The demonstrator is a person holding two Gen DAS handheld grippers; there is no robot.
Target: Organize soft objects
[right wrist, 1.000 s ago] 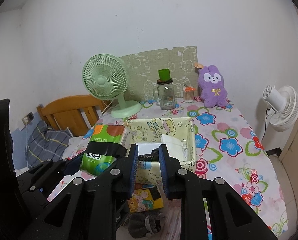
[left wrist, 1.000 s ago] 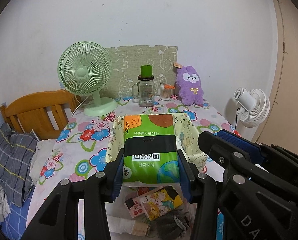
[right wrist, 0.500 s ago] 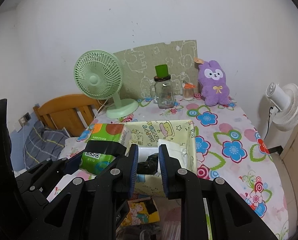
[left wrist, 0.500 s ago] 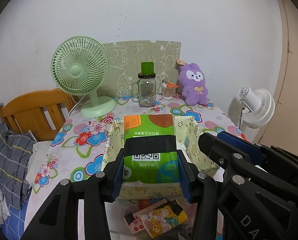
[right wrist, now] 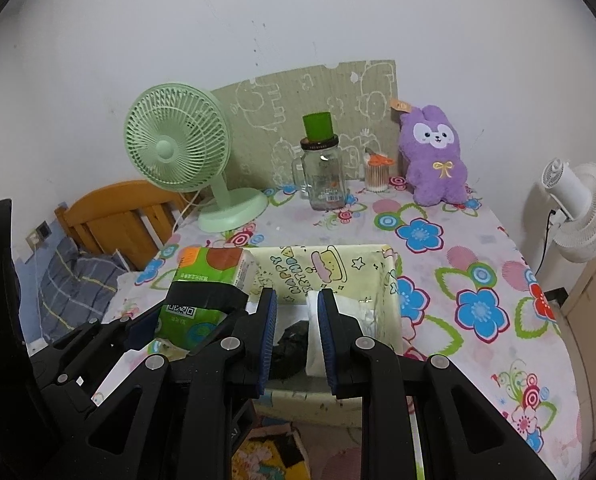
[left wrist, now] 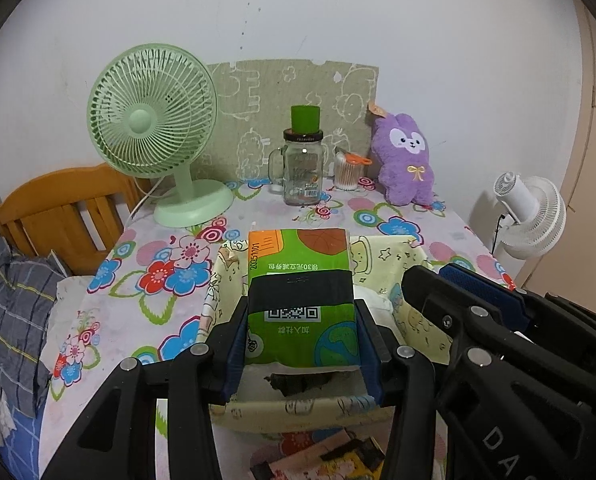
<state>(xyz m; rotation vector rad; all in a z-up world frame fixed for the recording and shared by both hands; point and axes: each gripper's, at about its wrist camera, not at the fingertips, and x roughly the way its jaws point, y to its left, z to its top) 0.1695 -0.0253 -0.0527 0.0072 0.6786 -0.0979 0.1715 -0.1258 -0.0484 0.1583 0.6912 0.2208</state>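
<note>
Dark lump (left wrist: 302, 382) half-hidden under tissue pack (left wrist: 301, 300)

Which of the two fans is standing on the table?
The mint-green fan, on the floral tablecloth beside the glass jar; the white fan sits beyond the table's edge.

The tissue pack (left wrist: 301, 300) at frame centre is bright green with an orange corner, a brown basketball print, a black band and a QR code. The fabric bin (left wrist: 414, 304) under it is pale yellow with doodle cartoons and "Happy Birthday" lettering. The desk (right wrist: 478, 264) cloth is white with loud blue, red and pink flowers ringed in green. Upper left, a mint-green fan (left wrist: 153, 132); upper right, a purple plush bunny (left wrist: 408, 160) with a white face and a yellow bow. Between them sits a clear glass jar (left wrist: 302, 172) with a green cap, against an olive board (left wrist: 257, 112) with white cartoon outlines. Both tongs are black with blue pads (right wrist: 267, 332).
</note>
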